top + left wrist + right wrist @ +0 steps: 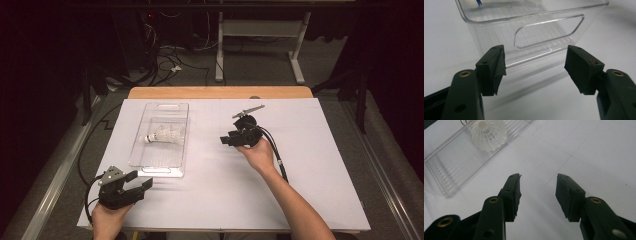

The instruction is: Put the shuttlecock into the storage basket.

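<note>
High view: the shuttlecock (163, 135) lies in the clear tray (159, 167) toward the counter's (300, 165) left edge, between my left tongs (142, 181) and right tongs (223, 141), both apart and empty.

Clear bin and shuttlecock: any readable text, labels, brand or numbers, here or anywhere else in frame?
None readable.
Clear bin: bare plastic, no label or marking.
Shuttlecock: a blue band near the cork, too small to tell if it carries print.
Left claw and right claw: no lettering; a small red speck on one left pad, not a character.
White table sheet: blank.
</note>
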Available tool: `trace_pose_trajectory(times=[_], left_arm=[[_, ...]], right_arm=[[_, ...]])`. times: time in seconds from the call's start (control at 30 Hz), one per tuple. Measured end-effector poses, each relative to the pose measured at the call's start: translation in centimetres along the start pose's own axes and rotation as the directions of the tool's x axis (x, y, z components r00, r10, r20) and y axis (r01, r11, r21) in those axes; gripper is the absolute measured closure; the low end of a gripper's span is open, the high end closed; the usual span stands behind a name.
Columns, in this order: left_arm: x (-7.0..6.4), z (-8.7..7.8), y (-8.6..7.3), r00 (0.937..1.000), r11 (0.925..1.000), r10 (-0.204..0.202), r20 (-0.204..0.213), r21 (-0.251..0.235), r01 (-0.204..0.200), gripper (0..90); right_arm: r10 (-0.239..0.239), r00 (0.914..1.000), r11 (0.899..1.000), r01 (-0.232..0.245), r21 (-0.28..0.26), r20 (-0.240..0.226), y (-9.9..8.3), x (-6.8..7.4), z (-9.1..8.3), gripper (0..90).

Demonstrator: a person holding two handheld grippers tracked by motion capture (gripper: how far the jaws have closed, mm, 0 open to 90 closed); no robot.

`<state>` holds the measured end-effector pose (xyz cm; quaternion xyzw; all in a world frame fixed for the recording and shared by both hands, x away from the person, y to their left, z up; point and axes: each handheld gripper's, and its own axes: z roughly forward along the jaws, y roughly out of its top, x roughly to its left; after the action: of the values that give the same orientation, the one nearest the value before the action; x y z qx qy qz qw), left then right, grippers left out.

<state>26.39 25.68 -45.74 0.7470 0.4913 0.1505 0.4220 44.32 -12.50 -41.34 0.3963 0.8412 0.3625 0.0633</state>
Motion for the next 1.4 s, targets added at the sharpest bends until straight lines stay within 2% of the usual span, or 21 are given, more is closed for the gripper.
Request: trace_pose_trajectory(times=[1.4], left_arm=[[0.1,-0.1,0.0,0.9999,0.9999,-0.011,0.009,-0.013,0.011,32.7]], right_arm=[[0.012,0.9992,1.0,-0.011,-0.016,0.039,-2.6,-1.8,-2.4,55.0]])
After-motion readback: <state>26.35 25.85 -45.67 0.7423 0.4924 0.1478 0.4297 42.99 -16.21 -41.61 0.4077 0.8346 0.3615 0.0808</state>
